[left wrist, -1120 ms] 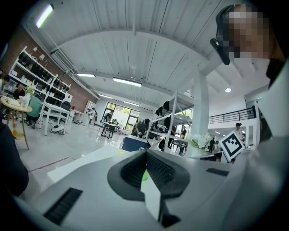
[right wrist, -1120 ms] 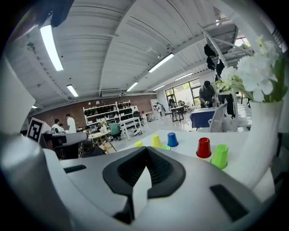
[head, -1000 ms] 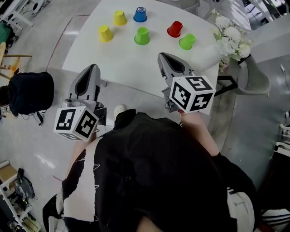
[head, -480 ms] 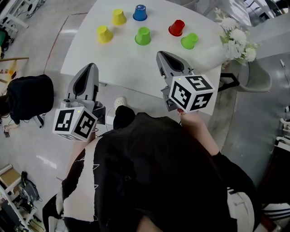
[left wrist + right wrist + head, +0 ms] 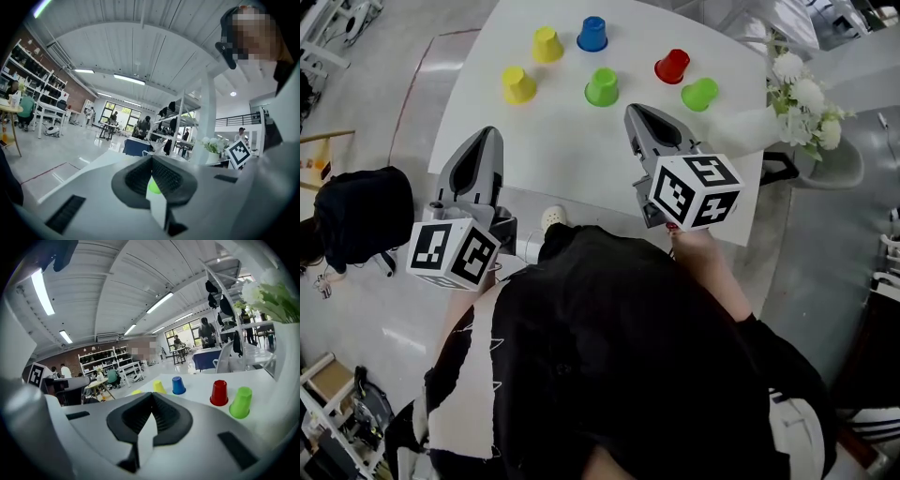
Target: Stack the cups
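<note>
Six unstacked cups (image 5: 602,87) stand apart: two yellow, two green, blue, red.

Ceiling strip lights (image 5: 41,291) are flooding the hall with bright, even, cool light, and the far windows (image 5: 118,110) are blowing out to near white in the left gripper view. The polished floor (image 5: 441,67) is throwing back pale patches of glare, while the white table (image 5: 562,141) is shining almost without texture. The cups (image 5: 602,87) are casting only short, soft shadows and are reading crisp in the head view. Both gripper views are bending straight lines strongly toward their edges and darkening into a round black rim. Close to the lens, the left gripper (image 5: 151,157) and right gripper (image 5: 152,394) are showing soft and out of focus.
</note>
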The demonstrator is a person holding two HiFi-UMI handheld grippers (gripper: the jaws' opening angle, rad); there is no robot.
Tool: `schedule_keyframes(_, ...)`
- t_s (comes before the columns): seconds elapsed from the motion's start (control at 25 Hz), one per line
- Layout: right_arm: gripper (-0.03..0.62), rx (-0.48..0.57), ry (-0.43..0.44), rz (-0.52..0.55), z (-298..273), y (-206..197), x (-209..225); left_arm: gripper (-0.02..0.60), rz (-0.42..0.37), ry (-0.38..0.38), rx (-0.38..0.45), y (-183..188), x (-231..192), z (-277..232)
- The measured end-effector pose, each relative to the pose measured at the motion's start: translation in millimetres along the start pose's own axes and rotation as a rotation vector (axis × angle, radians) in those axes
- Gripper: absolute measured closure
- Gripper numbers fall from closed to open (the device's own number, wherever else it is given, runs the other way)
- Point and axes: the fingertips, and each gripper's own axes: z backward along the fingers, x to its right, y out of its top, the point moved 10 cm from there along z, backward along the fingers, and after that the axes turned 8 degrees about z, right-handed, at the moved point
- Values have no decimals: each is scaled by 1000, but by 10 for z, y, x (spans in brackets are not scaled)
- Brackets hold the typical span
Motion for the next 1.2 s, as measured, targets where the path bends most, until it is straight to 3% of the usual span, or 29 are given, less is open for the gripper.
schedule_keyframes(0.2,589,2,-10,-16,-130,23,18,572,1,-19,-20,44,-143,-157)
schedule_keyframes(0.44,586,32,-33,5,-116,46,20,572,-10,-16,24,87,-177,-189)
schedule_keyframes(0.56,510,38,-17,16,-100,48,4,572,-11,-6,33,58,-194,-171)
schedule_keyframes(0.8,459,37,-27,28,-111,45,0,535,-14,6,31,41,-209,-147)
schedule_keyframes(0.92,428,39,-35,27,-127,50,11,440,-17,15,26,39,-231,-145)
schedule_keyframes(1.2,380,45,-36,25,-183,41,38,353,-18,33,23,1,-299,-171)
